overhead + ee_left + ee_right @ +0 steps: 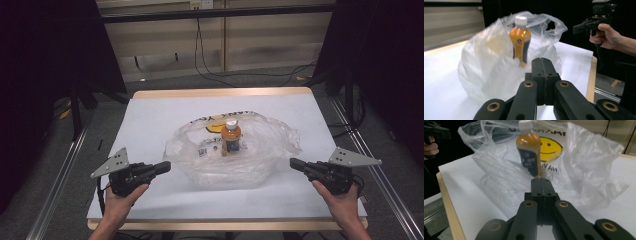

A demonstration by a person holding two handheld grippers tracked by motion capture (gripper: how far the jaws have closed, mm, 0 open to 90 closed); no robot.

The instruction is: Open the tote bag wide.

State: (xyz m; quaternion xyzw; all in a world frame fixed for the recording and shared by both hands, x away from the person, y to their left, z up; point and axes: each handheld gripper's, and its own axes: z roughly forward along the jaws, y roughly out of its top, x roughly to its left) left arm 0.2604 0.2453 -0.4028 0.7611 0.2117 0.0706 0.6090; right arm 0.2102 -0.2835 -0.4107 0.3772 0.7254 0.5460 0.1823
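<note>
An orange drink bottle (231,136) with a white cap and dark label stands upright inside a crumpled clear plastic bag (260,150) in the middle of the white table (150,120). The bag bears a yellow smiley face (550,148). My left gripper (167,166) hovers just left of the bag, jaws shut and empty. My right gripper (293,163) sits just right of the bag, also shut with nothing in it. From the left gripper view the bottle (520,40) shows through the bag (486,62), beyond my shut gripper (545,61). From the right gripper view the bottle (529,150) stands past my shut gripper (541,181).
The table's wooden edge (225,93) borders the white sheet. Metal rails (60,175) run along the floor on both sides. Cables (210,70) lie on the floor behind the table. Dark curtains hang at left and right.
</note>
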